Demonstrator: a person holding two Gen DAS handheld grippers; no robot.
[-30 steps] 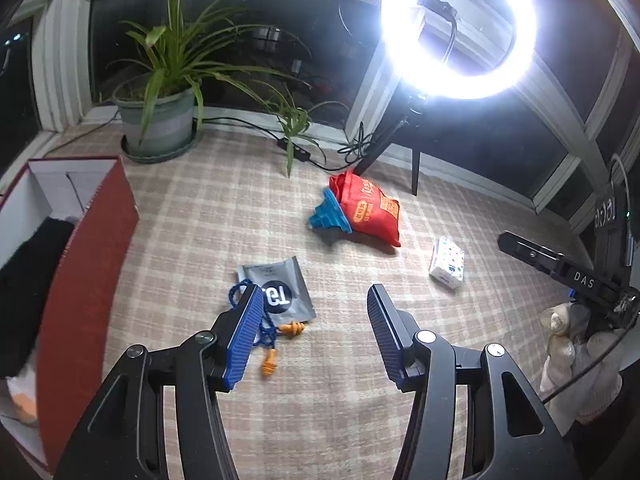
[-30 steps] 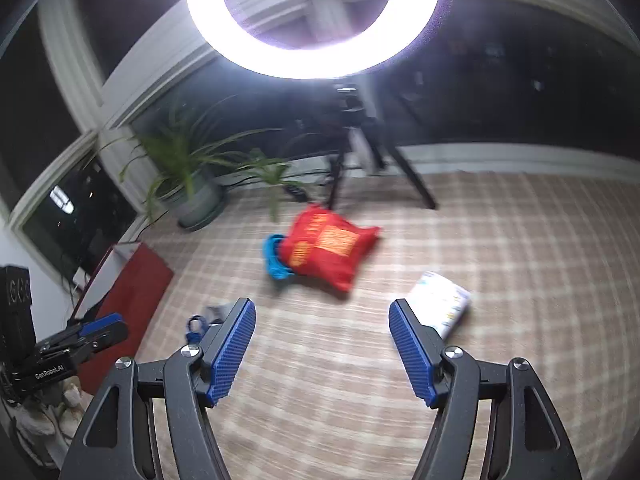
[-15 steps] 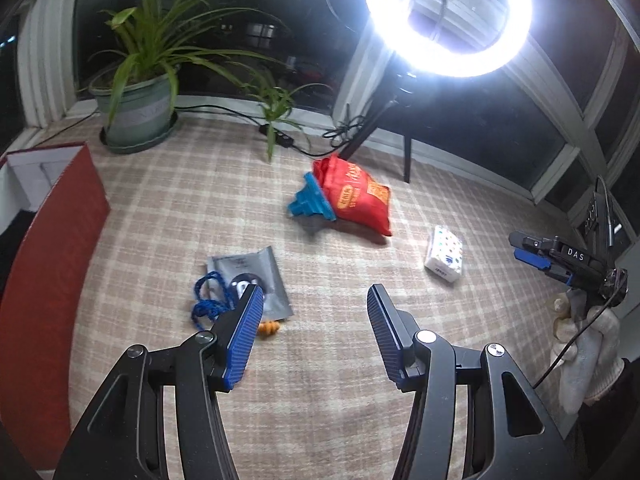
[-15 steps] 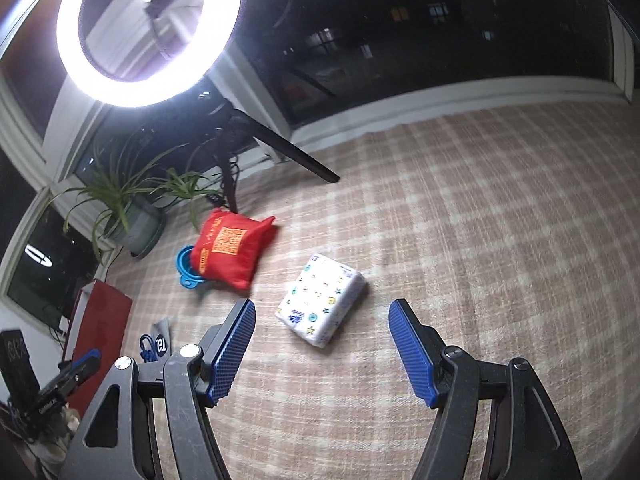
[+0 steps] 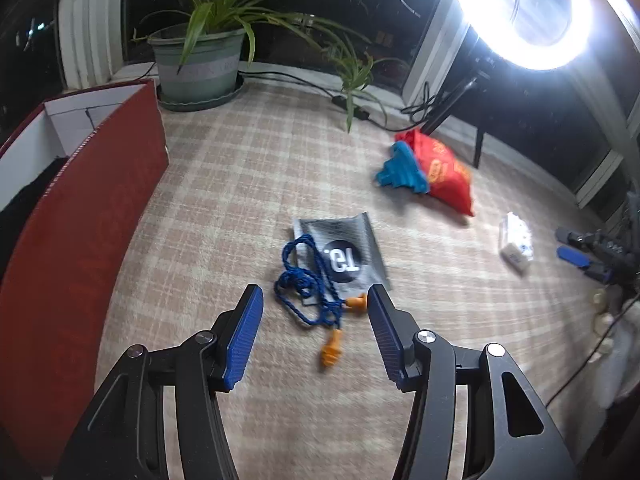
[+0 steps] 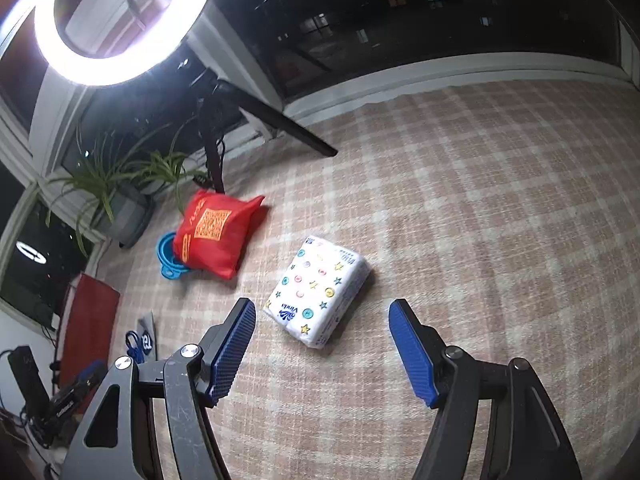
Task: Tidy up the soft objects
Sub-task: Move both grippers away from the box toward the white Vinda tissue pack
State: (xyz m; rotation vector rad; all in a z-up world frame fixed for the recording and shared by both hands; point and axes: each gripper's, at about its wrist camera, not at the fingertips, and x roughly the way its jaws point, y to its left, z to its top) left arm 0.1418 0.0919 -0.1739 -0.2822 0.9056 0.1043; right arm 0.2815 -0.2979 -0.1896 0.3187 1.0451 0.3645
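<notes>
My left gripper point(image 5: 316, 322) is open and empty, just above blue-corded orange earplugs point(image 5: 316, 300) that lie partly on a grey foil pouch point(image 5: 344, 254). My right gripper point(image 6: 322, 340) is open and empty, just short of a white patterned tissue pack point(image 6: 318, 290), which also shows in the left wrist view point(image 5: 516, 240). A red cloth bag point(image 6: 218, 232) lies against a blue collapsible bowl point(image 6: 170, 258); both show in the left wrist view, bag point(image 5: 444, 172) and bowl point(image 5: 400, 170). A red box point(image 5: 80, 200) stands at the left with something dark inside.
Everything lies on a plaid cloth point(image 6: 480, 220). A potted plant point(image 5: 200, 60) stands at the back left. A ring light point(image 5: 528, 4) on a tripod stands behind the red bag, with cables point(image 5: 420, 108) along the window sill.
My left gripper has swung left and come closer, so the earplugs now lie between its fingers. My right gripper has moved nearer to the tissue pack, which now sits just ahead of it.
</notes>
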